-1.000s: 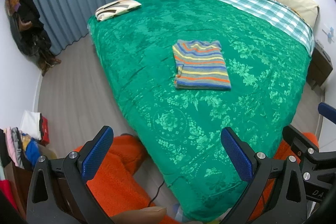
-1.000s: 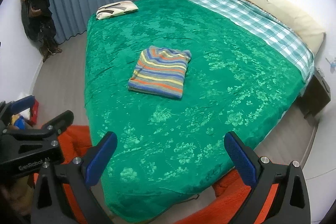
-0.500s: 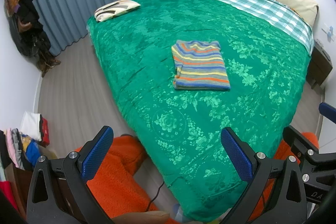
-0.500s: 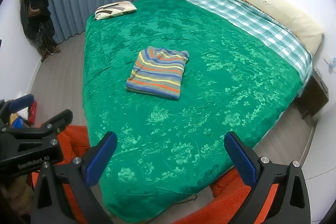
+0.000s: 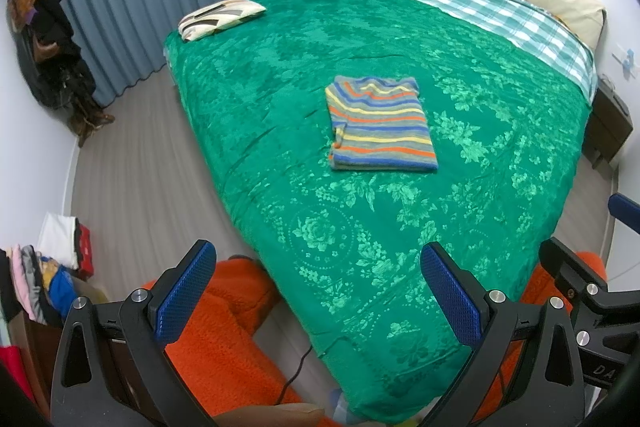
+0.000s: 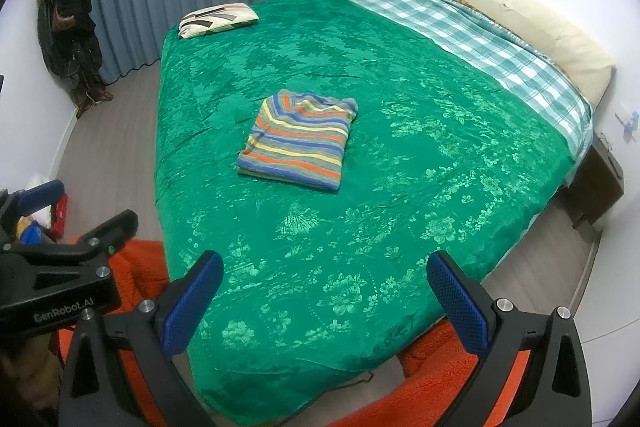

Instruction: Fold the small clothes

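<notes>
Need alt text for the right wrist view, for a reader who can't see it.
A folded striped top lies flat mid-bed on a green bedspread. The open right gripper hangs above the bed's near corner, holding nothing, with the left gripper alongside.

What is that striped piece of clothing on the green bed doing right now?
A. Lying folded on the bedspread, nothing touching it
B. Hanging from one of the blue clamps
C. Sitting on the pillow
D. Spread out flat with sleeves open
A: the striped garment lies as a neat rectangle on the green bedspread, both grippers open and well short of it.

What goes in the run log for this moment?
left gripper: open, empty | right gripper: open, empty | striped shirt: folded, flat on green bedspread | both grippers clear of shirt
</notes>
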Demonstrator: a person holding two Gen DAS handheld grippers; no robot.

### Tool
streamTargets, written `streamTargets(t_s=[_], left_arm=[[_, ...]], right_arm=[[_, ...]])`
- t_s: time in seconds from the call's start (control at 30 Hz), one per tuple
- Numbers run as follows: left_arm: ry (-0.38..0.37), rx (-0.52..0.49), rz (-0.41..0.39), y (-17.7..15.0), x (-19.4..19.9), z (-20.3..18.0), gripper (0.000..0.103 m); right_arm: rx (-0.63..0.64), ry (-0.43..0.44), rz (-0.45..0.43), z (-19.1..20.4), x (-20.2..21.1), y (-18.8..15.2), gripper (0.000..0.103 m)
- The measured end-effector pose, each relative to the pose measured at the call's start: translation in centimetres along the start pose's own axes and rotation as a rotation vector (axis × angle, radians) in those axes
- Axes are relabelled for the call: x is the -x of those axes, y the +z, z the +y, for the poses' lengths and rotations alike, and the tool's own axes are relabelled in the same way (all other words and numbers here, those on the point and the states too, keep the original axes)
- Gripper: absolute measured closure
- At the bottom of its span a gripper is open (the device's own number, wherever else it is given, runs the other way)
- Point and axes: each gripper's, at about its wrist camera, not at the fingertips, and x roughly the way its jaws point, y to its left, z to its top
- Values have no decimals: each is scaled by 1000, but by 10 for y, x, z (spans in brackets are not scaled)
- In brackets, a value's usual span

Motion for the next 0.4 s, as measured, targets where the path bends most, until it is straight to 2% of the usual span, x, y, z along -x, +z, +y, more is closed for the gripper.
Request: streamTargets(t_s=[0.17, 0.4], left_arm=[[-7, -3, 2, 1, -1, 0, 1], [6, -36, -38, -2, 4, -2, 2]], right_arm=[[-3, 2, 1, -2, 0, 0, 2], [-6, 6, 1, -2, -1, -1, 2]])
